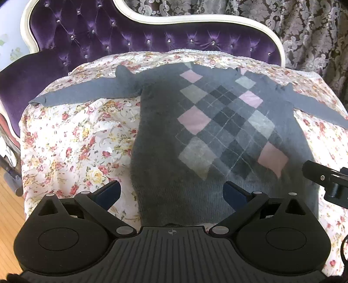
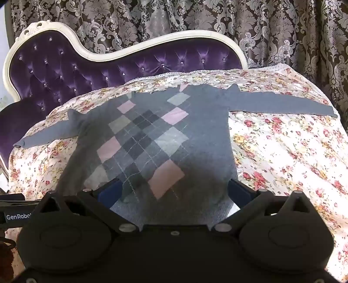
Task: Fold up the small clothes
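Observation:
A small grey sweater (image 1: 217,122) with a pink and grey diamond pattern lies flat, face up, on a floral sheet (image 1: 76,141). Both sleeves are spread sideways and the hem is nearest me. My left gripper (image 1: 171,189) hangs open over the hem's left part, one finger above the sheet, the other above the knit. My right gripper (image 2: 174,191) is open too, its fingers straddling the right part of the hem of the sweater (image 2: 152,139). Nothing is pinched in either. The right gripper's black body (image 1: 326,180) shows at the left view's edge.
The sheet (image 2: 282,152) covers the seat of a purple tufted sofa with a cream frame (image 1: 108,32). A patterned curtain (image 2: 195,17) hangs behind it. Wooden floor (image 1: 8,217) shows at the left, beyond the sheet's edge.

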`<state>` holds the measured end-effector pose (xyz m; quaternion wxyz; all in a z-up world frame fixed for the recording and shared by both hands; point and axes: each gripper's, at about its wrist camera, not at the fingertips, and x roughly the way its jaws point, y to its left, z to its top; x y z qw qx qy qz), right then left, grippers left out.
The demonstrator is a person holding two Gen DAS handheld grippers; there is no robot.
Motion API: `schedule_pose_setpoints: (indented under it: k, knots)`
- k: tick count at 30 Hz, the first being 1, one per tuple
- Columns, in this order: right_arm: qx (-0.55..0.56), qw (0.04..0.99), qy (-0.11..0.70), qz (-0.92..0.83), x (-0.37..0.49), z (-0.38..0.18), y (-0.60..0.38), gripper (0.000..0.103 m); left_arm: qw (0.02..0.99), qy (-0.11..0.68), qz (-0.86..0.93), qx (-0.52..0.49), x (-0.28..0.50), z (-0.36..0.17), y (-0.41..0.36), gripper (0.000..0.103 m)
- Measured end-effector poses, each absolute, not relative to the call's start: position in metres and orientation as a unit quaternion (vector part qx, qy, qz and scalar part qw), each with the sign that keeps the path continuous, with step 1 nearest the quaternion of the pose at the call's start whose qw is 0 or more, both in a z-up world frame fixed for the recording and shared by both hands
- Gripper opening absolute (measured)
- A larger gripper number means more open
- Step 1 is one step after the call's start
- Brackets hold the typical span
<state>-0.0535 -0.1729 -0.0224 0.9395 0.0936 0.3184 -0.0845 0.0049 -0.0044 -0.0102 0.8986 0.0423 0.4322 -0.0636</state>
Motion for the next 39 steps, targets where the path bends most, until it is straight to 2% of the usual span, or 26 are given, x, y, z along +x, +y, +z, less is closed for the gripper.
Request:
schedule_pose_setpoints:
  k: [39]
  knots:
    - [0.108, 0.939, 0.318, -0.072, -0.0512, -0.0199, -0.1683, 0.102, 0.893, 0.442, -0.072, 0.035, 0.0051, -0.0120, -0.0061, 0.102]
